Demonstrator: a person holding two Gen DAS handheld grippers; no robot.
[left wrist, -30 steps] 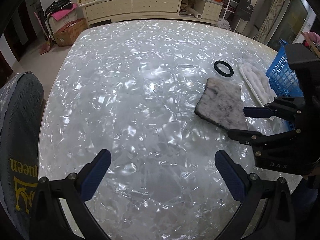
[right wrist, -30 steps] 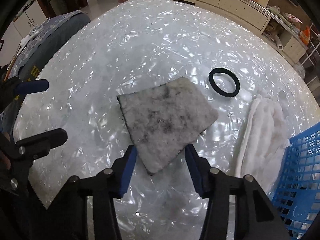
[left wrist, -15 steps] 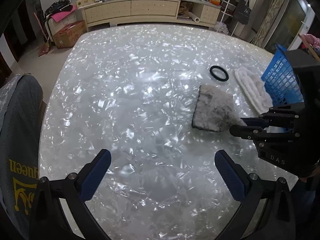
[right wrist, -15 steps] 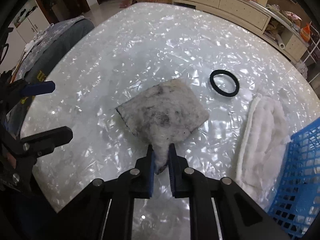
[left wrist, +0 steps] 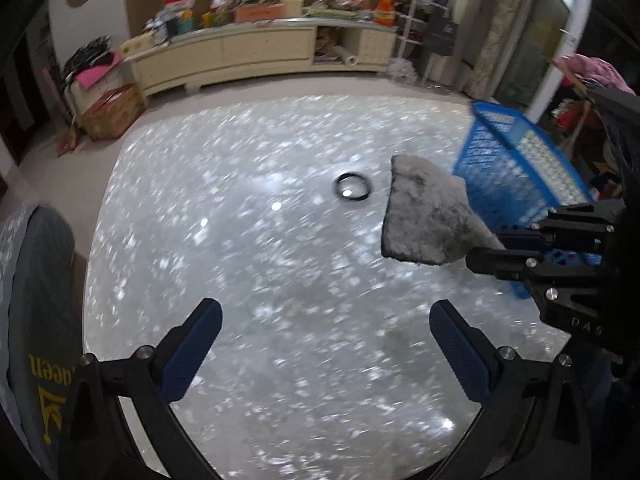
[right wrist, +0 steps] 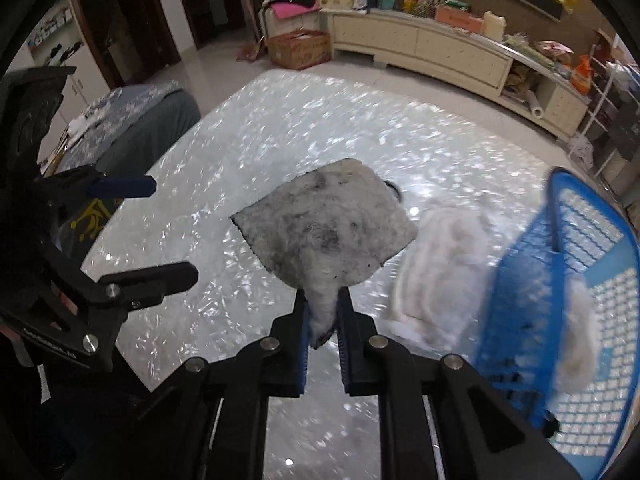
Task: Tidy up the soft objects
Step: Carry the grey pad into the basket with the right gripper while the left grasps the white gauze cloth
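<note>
My right gripper (right wrist: 323,300) is shut on a corner of a grey fuzzy pad (right wrist: 326,226) and holds it lifted above the table; the pad also shows in the left wrist view (left wrist: 424,216), next to the right gripper (left wrist: 486,250). A white fluffy cloth (right wrist: 440,252) lies on the table beside a blue plastic basket (right wrist: 568,280), which holds another white fluffy piece (right wrist: 578,332). My left gripper (left wrist: 326,344) is open and empty over the near part of the table.
A black ring (left wrist: 353,187) lies on the pearly white table (left wrist: 240,240). The blue basket (left wrist: 516,168) stands at the table's right side. A grey chair back (left wrist: 36,300) is at the left edge. A cream cabinet (left wrist: 260,52) stands beyond the table.
My right gripper closed on the grey pad's corner and lifted it off the table toward the basket. Both cameras have risen and tilted up. My left gripper stays open.
</note>
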